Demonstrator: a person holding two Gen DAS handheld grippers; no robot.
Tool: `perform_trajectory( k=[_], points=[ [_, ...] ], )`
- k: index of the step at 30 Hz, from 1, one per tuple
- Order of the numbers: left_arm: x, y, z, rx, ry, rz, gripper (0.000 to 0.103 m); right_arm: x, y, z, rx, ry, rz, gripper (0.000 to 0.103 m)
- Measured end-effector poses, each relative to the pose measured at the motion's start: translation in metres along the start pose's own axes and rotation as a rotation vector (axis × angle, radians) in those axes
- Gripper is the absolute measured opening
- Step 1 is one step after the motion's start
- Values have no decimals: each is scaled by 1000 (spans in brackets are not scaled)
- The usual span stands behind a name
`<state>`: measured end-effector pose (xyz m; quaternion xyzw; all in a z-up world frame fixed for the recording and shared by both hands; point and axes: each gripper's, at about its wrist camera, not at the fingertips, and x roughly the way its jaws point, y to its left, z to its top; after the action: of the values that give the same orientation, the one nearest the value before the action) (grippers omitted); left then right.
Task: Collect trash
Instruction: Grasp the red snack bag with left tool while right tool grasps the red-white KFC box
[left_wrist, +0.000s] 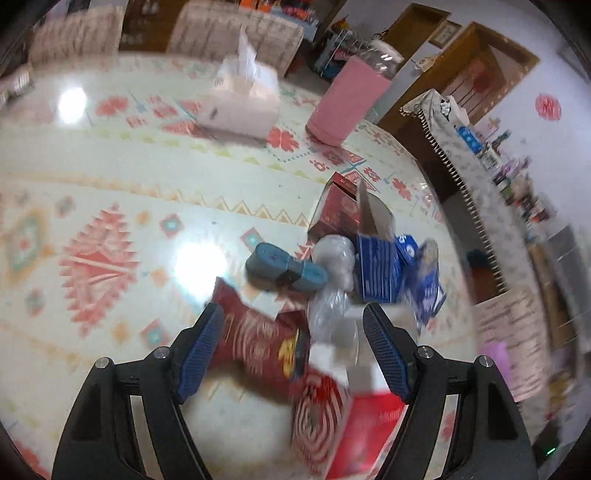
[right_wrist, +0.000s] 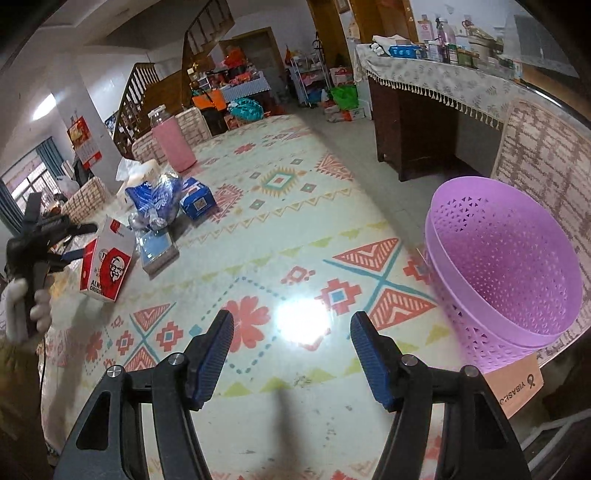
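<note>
— Several bits of trash (left_wrist: 332, 280) lie heaped on the patterned table (right_wrist: 280, 236), am I right?

— Yes, toward its far-left edge as the right wrist view has it. Furthest left there, a gloved hand (right_wrist: 22, 306) holds the left gripper (left_wrist: 293, 343) just beside a red-and-white fried-chicken carton (right_wrist: 107, 266), which stands upright. Behind it lie a flat blue packet (right_wrist: 159, 249), crumpled clear plastic (left_wrist: 332, 266), blue wrappers (right_wrist: 159, 199) and a small blue box (right_wrist: 197, 199).

— And the claws?

— The left one's jaws stand apart above the heap (blurred in its own view), with a dark red snack bag (left_wrist: 258, 347) and the plastic showing between them; whether the pads touch anything, I cannot tell. The right gripper (right_wrist: 291, 350) hangs over bare tablecloth near the front edge, jaws apart, nothing between them.

— Where would the trash go?

— A purple perforated basket (right_wrist: 506, 266) sits at the table's right edge, tilted toward us, well apart from the heap. A pink cylinder (right_wrist: 173, 147) stands at the far end, a tissue box (left_wrist: 243, 99) near it.
</note>
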<state>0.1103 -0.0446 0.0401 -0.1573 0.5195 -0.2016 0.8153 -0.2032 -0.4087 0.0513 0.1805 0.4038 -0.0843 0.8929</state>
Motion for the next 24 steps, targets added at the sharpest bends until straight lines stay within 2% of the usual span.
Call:
perform_trajectory(
  k=[4,8,11,15,18,19,22,24],
  points=[
    [20,13,5,-7,59,-18,76,3,3,2,0,12,-13,72],
    [18,18,-13,17,158,-160,76,8,11,4,-8,17,-10,72],
    [8,10,-35,90,206,-208,76,16,19,4,-19,32,2,73],
    [-13,-1,-56,169,162,-147,76,26,35,3,-47,55,27,73],
    [-25,-10,-64,245,86,-31,77,28,52,4,-75,59,62,73],
    [-26,-10,-64,255,75,-13,76,29,58,5,-85,58,75,73],
    [-19,-7,-63,236,73,-14,77,32,83,9,-110,67,147,74],
    [-15,1,-60,204,70,-18,77,38,97,13,-113,81,203,80]
  ],
)
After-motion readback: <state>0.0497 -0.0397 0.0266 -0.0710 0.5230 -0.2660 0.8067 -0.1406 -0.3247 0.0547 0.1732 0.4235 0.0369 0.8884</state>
